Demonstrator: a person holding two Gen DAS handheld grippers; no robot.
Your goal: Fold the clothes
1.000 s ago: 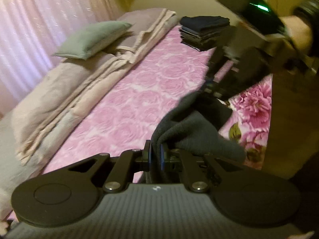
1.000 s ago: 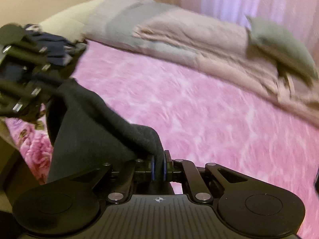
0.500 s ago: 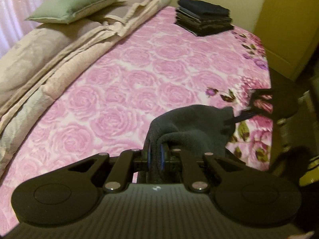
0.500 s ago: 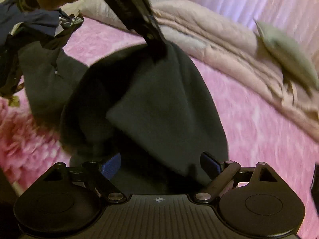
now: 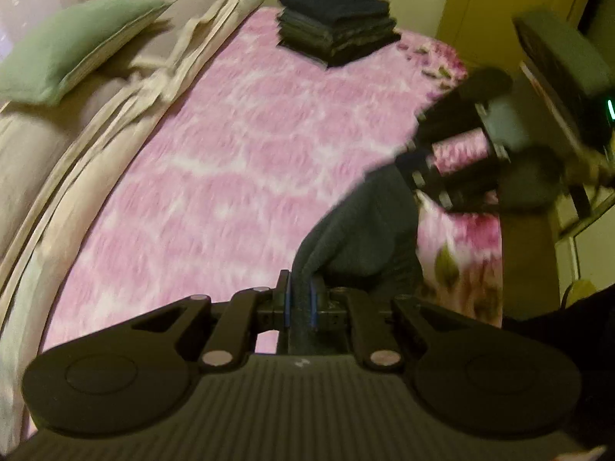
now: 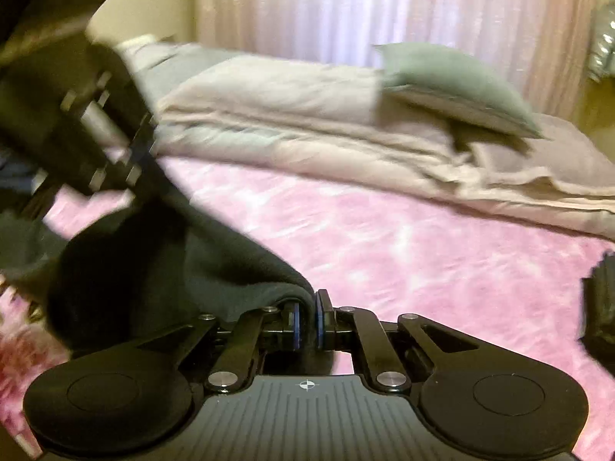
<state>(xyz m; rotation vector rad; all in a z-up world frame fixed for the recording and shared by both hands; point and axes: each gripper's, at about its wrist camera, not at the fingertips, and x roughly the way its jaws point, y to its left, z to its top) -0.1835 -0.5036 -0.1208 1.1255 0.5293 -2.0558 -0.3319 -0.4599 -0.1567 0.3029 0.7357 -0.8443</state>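
I read no writing anywhere. Over the pink bed (image 5: 238, 161), my right gripper (image 6: 306, 317), spread wide half a second ago, is clenched again on the dark garment (image 6: 200, 269); my left gripper (image 5: 300, 304) keeps its fingers (image 5: 286, 299) clamped on another edge.

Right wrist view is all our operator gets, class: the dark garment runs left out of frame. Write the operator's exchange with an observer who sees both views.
Operator: Is the other end held?
Observer: Yes, the left gripper is shut on the dark garment.
Operator: Any finished clothes?
Observer: A folded stack sits at the far end of the pink bedspread.
Operator: What's beyond it?
Observer: A yellowish door.
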